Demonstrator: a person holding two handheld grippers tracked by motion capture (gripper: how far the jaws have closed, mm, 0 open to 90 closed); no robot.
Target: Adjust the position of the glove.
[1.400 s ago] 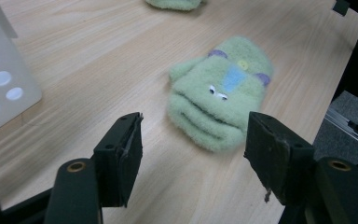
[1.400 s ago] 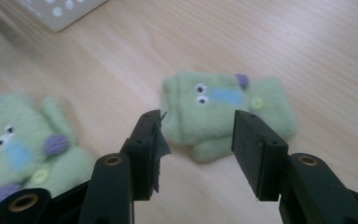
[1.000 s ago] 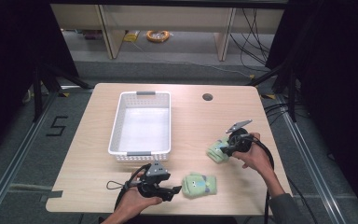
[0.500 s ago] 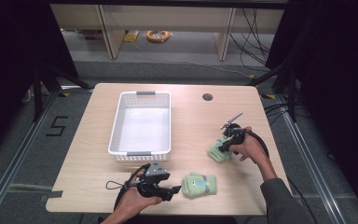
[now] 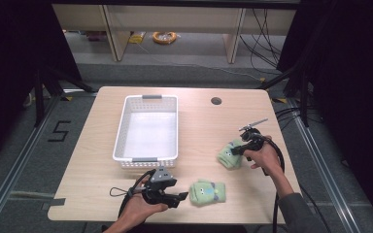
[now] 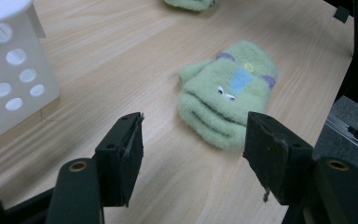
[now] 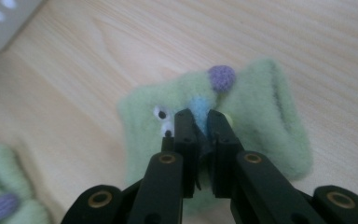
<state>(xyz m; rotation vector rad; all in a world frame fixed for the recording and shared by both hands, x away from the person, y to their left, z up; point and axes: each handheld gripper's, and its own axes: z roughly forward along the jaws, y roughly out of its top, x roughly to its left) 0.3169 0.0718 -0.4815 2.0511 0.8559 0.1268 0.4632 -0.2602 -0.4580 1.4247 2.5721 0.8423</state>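
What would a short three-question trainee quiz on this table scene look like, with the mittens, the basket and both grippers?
1. True or false: the right gripper is shut on the far green mitten.
2. Multiple choice: the left gripper is A) shut on a mitten, B) open, with the near green mitten lying beyond its jaws, C) inside the basket.
3. Fill in: the white basket holds ____ mittens.

Key
1. True; its jaws pinch the fleece at the blue patch.
2. B.
3. No; both mittens lie on the table, to the right of the basket in the high view.
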